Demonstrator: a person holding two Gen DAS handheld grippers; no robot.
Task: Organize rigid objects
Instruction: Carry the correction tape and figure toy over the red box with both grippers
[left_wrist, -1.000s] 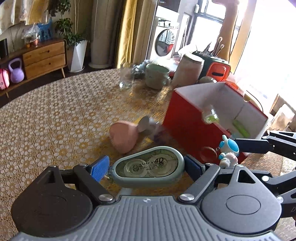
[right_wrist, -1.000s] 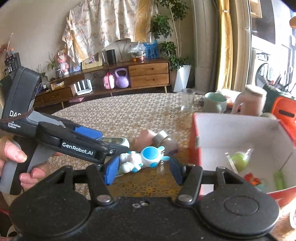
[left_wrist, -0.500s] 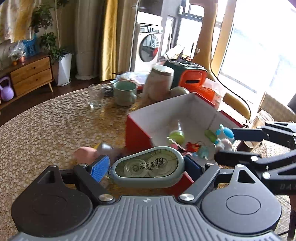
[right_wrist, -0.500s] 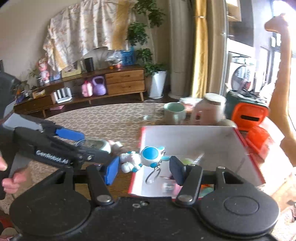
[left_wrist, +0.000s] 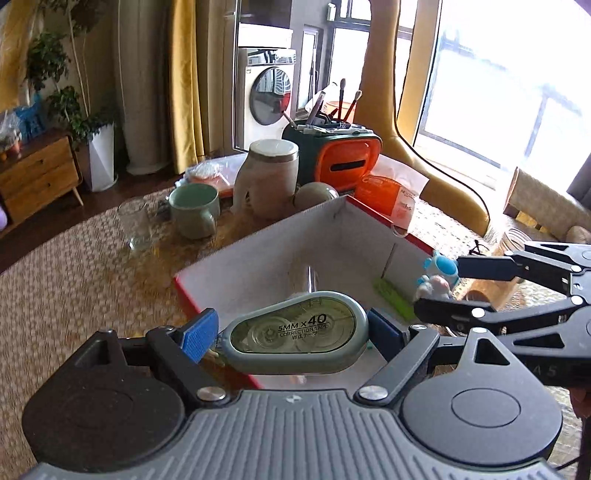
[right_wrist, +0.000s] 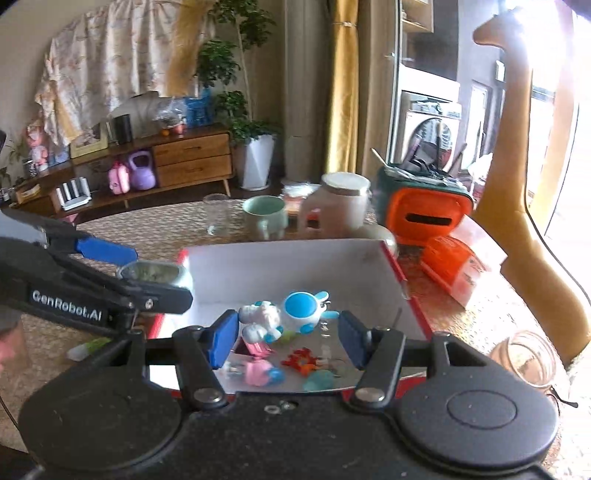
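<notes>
Now the left gripper (left_wrist: 288, 330) is squeezing the correction tape (left_wrist: 295, 334) by its hard, smooth sides over the near edge of the red box (left_wrist: 258, 266), and the right gripper (right_wrist: 288, 332) is pinching a light, stiff toy figure (right_wrist: 288, 314) above the box

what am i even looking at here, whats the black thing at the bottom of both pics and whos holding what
Each picture comes from a camera mounted on a handheld two-finger gripper; a person holds one in each hand. The black shape at the bottom is the gripper's own body.

The left view shows the left gripper clamped on a grey-green correction tape dispenser, held over an open red box with a white inside.

The right view shows the right gripper over the same box, with a small blue-and-white toy robot between its fingers; I cannot tell whether they still grip it. Small toys lie inside. A mug and jar stand behind on the table.
</notes>
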